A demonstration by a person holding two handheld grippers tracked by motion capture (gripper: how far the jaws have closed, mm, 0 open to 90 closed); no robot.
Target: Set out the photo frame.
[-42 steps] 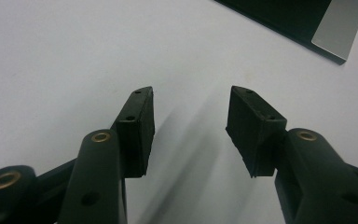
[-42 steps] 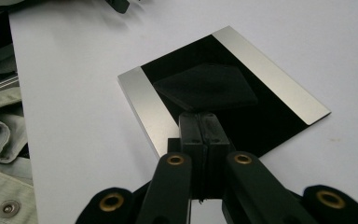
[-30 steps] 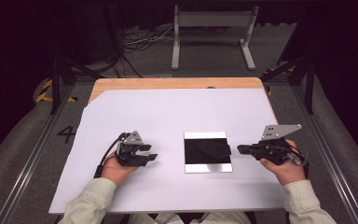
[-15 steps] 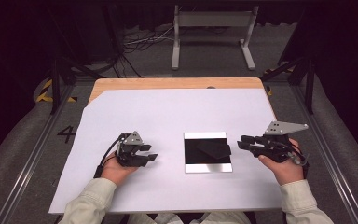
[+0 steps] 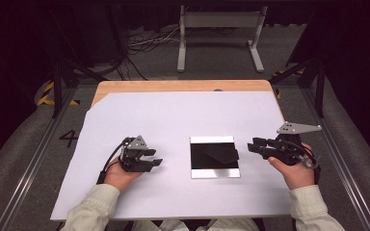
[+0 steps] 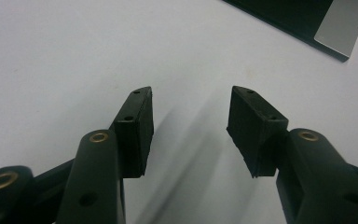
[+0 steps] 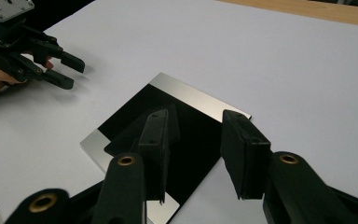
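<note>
A flat square plate, glossy black with silver strips along its far and near edges, lies on the white sheet between my two hands. My left gripper rests on the sheet to the plate's left, pointing toward it, open with nothing between its pads. A corner of the plate shows ahead of it. To the plate's right, my right gripper points at the plate's right edge. Its jaws have just been opening and stand apart with nothing between them, over the plate. The left gripper shows beyond.
The white sheet covers most of a wooden table, whose bare far edge shows. Metal rails run along both sides. A white stand and cables sit on the floor beyond.
The right gripper's jaws have spread from shut to apart. Both hands and the plate stay where they were.
</note>
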